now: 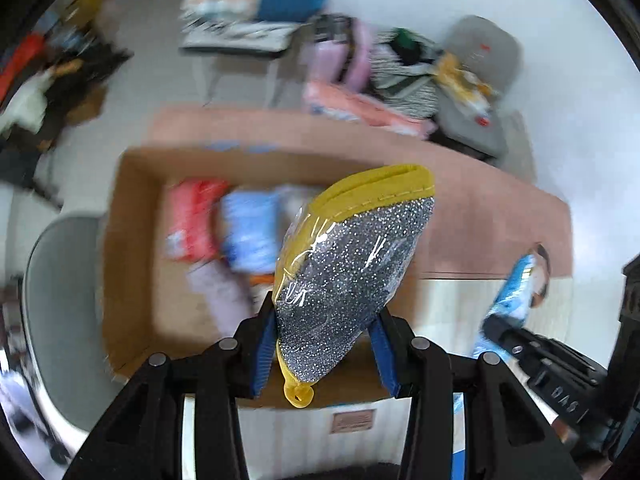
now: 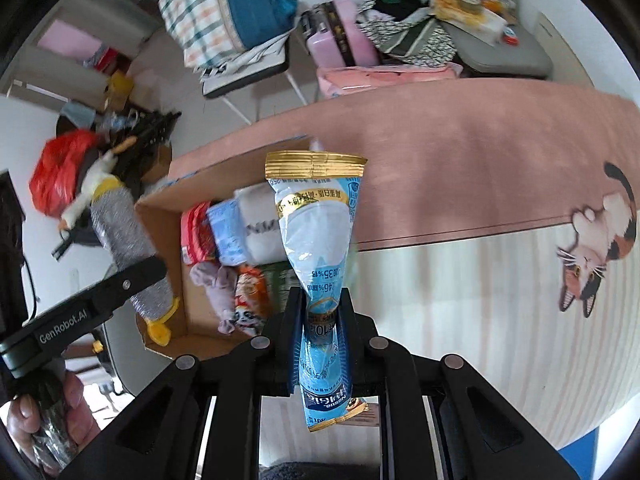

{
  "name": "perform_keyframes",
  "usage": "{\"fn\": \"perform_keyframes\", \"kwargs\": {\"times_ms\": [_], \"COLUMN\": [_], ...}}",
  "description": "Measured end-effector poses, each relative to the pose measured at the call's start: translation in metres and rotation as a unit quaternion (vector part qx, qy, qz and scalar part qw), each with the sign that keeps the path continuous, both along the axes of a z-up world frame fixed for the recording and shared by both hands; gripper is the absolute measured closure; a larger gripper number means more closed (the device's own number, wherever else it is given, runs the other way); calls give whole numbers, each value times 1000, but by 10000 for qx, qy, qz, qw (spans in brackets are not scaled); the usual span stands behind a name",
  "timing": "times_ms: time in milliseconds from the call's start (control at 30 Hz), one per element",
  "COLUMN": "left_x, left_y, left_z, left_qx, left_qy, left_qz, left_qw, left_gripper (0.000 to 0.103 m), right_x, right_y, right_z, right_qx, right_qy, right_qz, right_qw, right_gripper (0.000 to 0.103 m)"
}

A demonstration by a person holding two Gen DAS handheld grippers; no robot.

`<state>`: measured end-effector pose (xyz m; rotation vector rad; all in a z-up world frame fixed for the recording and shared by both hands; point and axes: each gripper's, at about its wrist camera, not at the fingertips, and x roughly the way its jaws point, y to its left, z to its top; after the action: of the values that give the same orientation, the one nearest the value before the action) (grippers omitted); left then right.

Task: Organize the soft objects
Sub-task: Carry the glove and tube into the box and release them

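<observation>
My left gripper [image 1: 326, 344] is shut on a silver glitter pouch with yellow trim [image 1: 344, 264], wrapped in clear plastic, held above the open cardboard box [image 1: 132, 240]. The pouch also shows in the right wrist view [image 2: 124, 240] at the box's left side. My right gripper [image 2: 322, 320] is shut on a light blue snack packet with a gold top [image 2: 316, 232], held near the box's right edge. The box [image 2: 160, 216] holds a red pack [image 2: 196, 232], a blue pack [image 2: 226, 232], a white bundle [image 2: 258, 224] and a purple plush [image 2: 216, 284].
The box sits on a table with a pink-brown mat [image 2: 460, 152] and a pale striped surface [image 2: 460, 312] bearing a cat print [image 2: 596, 248]. Chairs piled with bags and clothes [image 2: 224, 12] stand behind. A grey chair [image 1: 60, 312] is left of the box.
</observation>
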<state>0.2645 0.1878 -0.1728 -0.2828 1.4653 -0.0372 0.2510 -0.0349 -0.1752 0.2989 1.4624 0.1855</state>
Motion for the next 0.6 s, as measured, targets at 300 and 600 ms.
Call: {"fn": "perform_keyframes", "kwargs": {"times_ms": [300, 600], "left_x": [-9, 5], "left_y": [76, 98], "left_z": [-65, -115], "left_qx": [139, 281], "left_qy": [790, 1358], "left_qz": [411, 386], "left_qw": [9959, 9896], "left_gripper": [63, 60], "right_x": [14, 34], "right_y": [68, 80], "right_z": [-50, -98], "right_qx": [-470, -1201], "right_qy": [386, 704], "right_qz": [174, 104], "right_qw": [9980, 9902], "right_gripper": [86, 86]}}
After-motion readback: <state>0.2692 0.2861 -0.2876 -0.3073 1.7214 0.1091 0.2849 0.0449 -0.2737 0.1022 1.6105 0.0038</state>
